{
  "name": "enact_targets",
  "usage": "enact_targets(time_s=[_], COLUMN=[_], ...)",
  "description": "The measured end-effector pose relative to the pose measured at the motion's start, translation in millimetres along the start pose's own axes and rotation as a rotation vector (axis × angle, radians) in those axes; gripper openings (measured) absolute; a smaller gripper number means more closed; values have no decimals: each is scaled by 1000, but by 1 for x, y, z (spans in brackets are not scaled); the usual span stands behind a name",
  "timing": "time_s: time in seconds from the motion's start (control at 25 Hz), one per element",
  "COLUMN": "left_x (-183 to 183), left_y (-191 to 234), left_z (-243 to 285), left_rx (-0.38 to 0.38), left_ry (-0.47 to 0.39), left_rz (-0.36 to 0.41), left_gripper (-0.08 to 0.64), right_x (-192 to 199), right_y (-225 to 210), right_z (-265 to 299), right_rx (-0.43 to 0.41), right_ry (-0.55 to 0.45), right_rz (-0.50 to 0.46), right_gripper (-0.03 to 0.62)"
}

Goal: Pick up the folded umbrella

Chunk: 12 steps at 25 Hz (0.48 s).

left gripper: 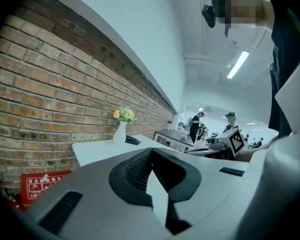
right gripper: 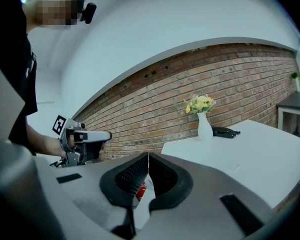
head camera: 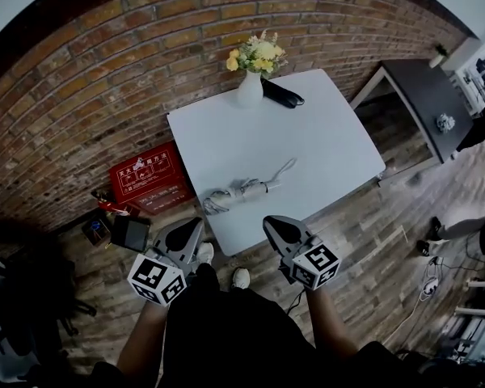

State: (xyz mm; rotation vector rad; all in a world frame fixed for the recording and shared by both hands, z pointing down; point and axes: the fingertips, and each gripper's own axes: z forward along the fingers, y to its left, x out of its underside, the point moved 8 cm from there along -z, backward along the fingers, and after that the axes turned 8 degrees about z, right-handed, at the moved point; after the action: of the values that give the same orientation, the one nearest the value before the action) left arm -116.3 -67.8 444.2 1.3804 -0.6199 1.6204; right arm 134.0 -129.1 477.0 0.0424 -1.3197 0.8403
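Note:
The folded grey umbrella (head camera: 238, 191) lies on the white table (head camera: 323, 152) near its front edge, strap trailing toward the middle. Both grippers hover just short of that edge, over the floor. My left gripper (head camera: 191, 229) is below and left of the umbrella, its jaws closed tip to tip with nothing between them (left gripper: 151, 150). My right gripper (head camera: 275, 225) is below and right of the umbrella, also shut and empty (right gripper: 148, 154). Neither touches the umbrella, which neither gripper view shows.
A white vase of yellow flowers (head camera: 250, 87) and a black object (head camera: 283, 94) stand at the table's far edge by the brick wall. A red box (head camera: 148, 178) and a small black device (head camera: 129, 233) sit on the floor at left. A dark table (head camera: 428, 95) stands at right.

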Motion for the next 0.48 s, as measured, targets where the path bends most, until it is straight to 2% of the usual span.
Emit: enact_targets(time_s=[0.2, 0.48], left_x=[-2, 12], left_y=[23, 46], left_z=[16, 39], left_rx=[45, 95], left_ry=[18, 61], left_rz=[16, 9], left_gripper=[14, 14], right_x=[7, 21], right_y=[-4, -22], right_z=[29, 81], right_rx=[41, 79], right_ry=[107, 338], right_rz=[-136, -437], right_gripper=[23, 23])
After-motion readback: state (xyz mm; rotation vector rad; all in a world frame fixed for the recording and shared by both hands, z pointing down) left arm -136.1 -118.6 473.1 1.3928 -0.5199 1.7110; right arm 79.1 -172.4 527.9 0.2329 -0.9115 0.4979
